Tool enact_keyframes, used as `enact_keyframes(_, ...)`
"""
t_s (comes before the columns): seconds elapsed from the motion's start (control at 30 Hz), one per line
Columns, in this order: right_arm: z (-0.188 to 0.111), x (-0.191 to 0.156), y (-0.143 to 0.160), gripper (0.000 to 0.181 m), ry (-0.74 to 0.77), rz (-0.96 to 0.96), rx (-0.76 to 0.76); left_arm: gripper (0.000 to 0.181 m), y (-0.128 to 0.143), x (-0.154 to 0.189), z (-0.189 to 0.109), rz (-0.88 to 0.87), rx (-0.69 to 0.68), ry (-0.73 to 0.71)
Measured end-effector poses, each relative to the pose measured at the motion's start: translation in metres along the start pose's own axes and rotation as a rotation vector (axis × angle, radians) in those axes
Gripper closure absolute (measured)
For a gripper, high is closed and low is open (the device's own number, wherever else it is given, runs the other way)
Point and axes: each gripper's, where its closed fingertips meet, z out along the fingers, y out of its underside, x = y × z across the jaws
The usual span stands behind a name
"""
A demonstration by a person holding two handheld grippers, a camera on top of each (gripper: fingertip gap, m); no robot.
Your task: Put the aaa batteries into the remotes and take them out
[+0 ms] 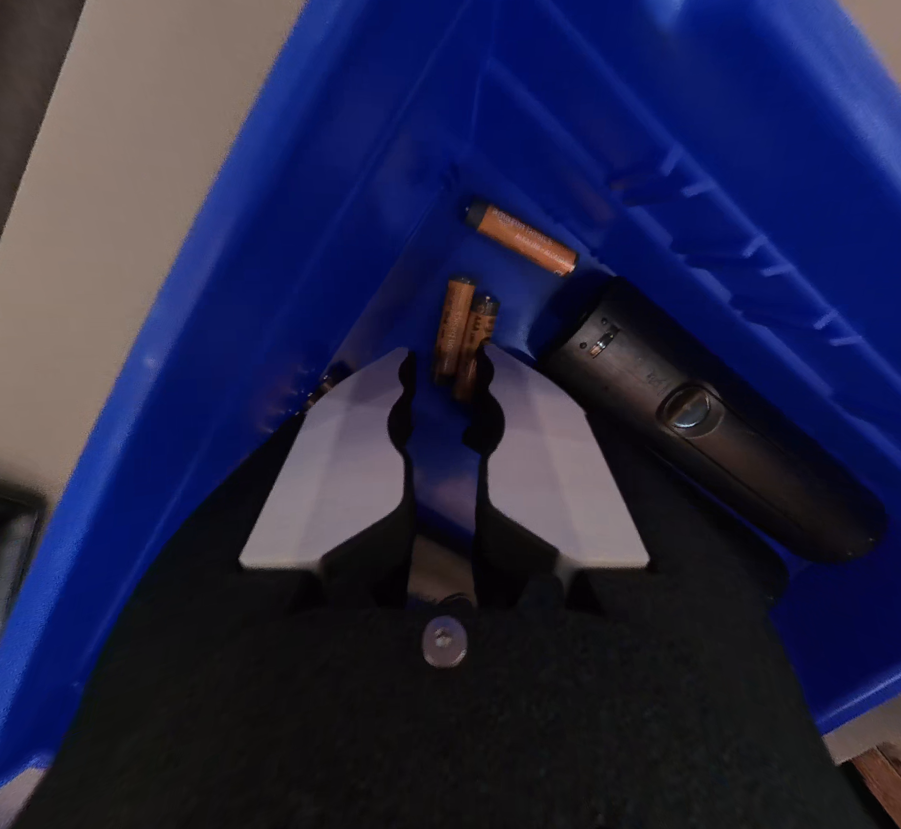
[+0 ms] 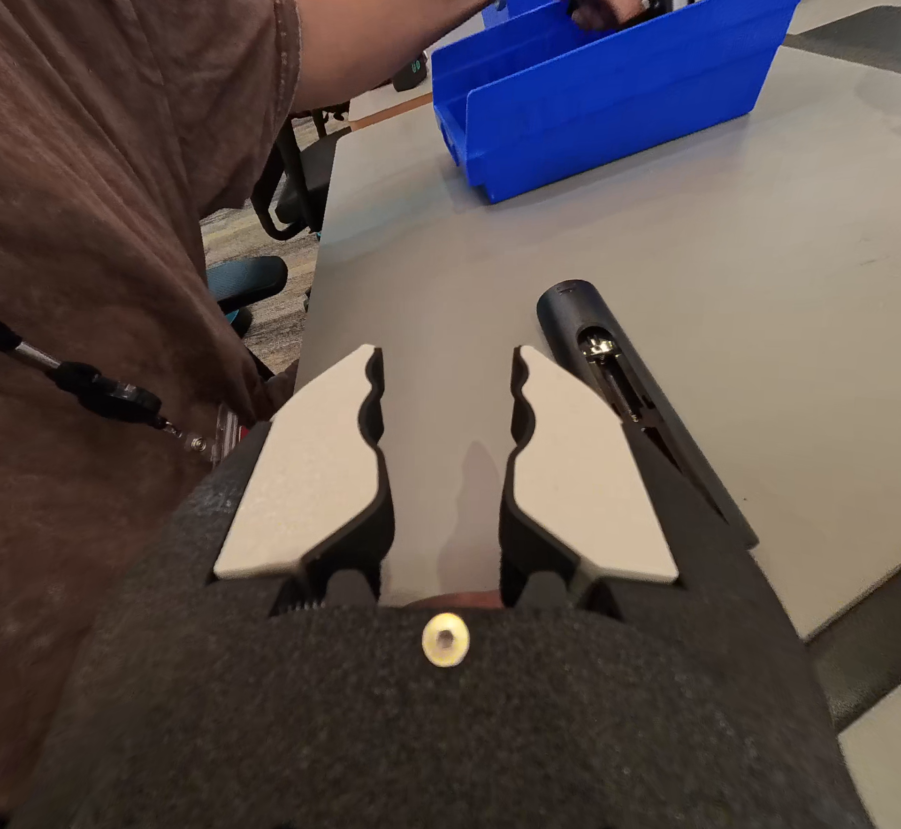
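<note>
In the left wrist view my left gripper (image 1: 444, 362) is inside a blue bin (image 1: 341, 171). Its jaws stand a little apart around the near ends of two orange AAA batteries (image 1: 456, 332) lying side by side on the bin floor. The right finger touches one of them. A third battery (image 1: 521, 240) lies farther in, by the corner. A black remote (image 1: 707, 420) lies in the bin to the right. In the right wrist view my right gripper (image 2: 447, 359) is open and empty over the grey table (image 2: 487, 244). A second black remote (image 2: 609, 366), its battery compartment open and empty, lies just right of it.
The blue bin (image 2: 609, 98) stands at the table's far side, and a person's arm (image 2: 390, 25) reaches into it with the left gripper. The person's brown shirt fills the left. A small dark object (image 1: 329, 381) shows behind my left finger. Chairs stand beyond the table's left edge. About 45 centimetres separates my left fingertips from my right. About 9 centimetres separates my left fingertips from the black remote (image 1: 707, 420).
</note>
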Motion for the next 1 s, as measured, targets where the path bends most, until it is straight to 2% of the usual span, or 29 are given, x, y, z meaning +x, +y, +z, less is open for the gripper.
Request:
enact_keyframes(0.2,0.002,-0.002,0.002,0.131,-0.005,-0.009,-0.017,0.157,0.000,-0.002,0.003,0.000,-0.006,0.016)
enact_keyframes(0.3,0.003,-0.003,0.002,0.131,-0.008,-0.008,-0.020,0.157,0.008,-0.005,0.007,0.036,-0.063,-0.039)
enact_keyframes(0.43,0.002,-0.003,0.005,0.132,-0.002,-0.013,-0.034,0.159,-0.001,0.007,-0.001,0.058,0.008,-0.028)
enact_keyframes(0.7,0.004,-0.004,0.008,0.132,-0.015,-0.002,-0.038,0.159,0.008,-0.004,0.008,0.100,-0.093,-0.101)
enact_keyframes(0.9,0.005,-0.004,0.010,0.132,-0.020,0.003,-0.048,0.160,-0.001,-0.002,0.009,0.087,-0.048,-0.089)
enact_keyframes(1.0,0.005,-0.006,0.010,0.132,-0.029,0.004,-0.045,0.161,-0.001,-0.008,0.007,0.125,-0.058,-0.160)
